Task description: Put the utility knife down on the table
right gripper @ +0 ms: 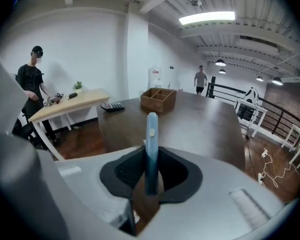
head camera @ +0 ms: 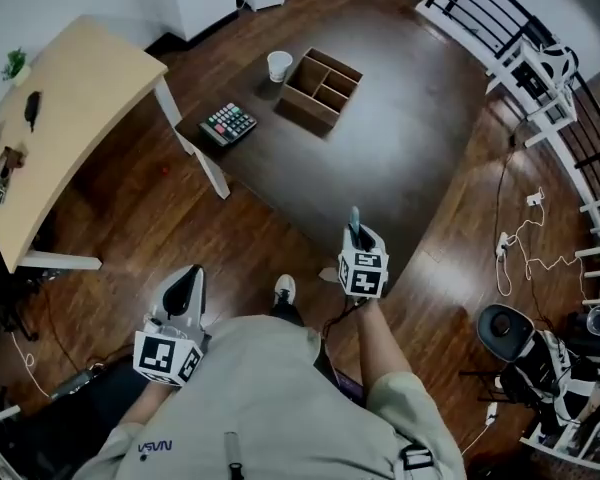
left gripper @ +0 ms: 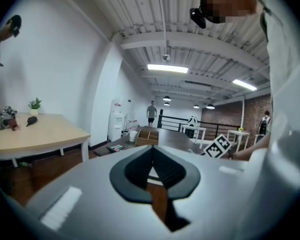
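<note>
Dark worktop point(head camera: 410, 138) lies ahead of you, w/ your right gripper point(head camera: 356, 232) over its near corner, jaws clamped on the blue utility knife point(right gripper: 151, 144) upright btwn them, while your left gripper point(head camera: 191, 278) has jaws closed, nothing in them.

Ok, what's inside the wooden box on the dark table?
In the head view the wooden box shows only dividers and bare compartment floors. Its walls hide the near corners, so something small there can't be ruled out.

Loft-style office or lab space. Exposed ceiling point(left gripper: 190, 44), strip lights point(right gripper: 207, 18), brick wall point(left gripper: 282, 116), black railing point(head camera: 485, 13), floor cables point(head camera: 528, 240).
</note>
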Motion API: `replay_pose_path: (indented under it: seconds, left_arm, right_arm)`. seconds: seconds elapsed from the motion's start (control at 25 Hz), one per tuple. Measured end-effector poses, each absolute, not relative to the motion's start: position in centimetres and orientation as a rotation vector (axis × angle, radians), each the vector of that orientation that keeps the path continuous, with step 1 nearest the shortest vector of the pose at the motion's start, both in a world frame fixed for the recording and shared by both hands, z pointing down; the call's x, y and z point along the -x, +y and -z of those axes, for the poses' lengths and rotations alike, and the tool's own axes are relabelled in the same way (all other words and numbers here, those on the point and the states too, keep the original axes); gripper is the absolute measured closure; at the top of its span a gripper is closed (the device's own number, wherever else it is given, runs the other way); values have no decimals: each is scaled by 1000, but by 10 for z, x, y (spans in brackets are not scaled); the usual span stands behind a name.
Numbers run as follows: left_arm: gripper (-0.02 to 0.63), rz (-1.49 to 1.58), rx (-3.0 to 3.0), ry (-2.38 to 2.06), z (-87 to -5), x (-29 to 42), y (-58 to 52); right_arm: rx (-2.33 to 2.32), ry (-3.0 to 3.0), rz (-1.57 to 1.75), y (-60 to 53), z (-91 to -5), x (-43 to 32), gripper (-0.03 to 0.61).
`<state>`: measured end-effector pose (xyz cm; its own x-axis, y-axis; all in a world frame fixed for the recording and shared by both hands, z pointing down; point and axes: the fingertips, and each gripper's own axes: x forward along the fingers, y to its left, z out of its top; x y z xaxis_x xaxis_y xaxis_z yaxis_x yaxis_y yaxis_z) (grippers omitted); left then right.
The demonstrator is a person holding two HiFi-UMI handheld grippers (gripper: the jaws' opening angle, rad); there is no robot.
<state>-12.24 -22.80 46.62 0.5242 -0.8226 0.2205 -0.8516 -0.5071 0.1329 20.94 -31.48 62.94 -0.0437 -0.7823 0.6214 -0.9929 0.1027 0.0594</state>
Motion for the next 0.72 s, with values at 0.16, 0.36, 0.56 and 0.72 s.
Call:
replay_pose_path:
  seconds: [0.16, 0.36, 0.56, 0.72]
  left_arm:
    - [609, -240, -2519, -1482, -461, 94, -256]
    - [609, -255, -2492, -1555, -453, 80, -283]
    - [609, -284, -2531, -1529, -449, 63, -299]
    - [609, -300, -2566, -1465, -451, 52, -310]
  right_arm:
    - [-1558, -1806, -582, -353, -682, -235, 503]
    - [-1403, -1777, -545, -378, -700, -237, 503]
    - [-1316, -1768, -520, -388, -708, -235, 502]
    - [-1348, -1808, -580, -387, -705, -238, 424]
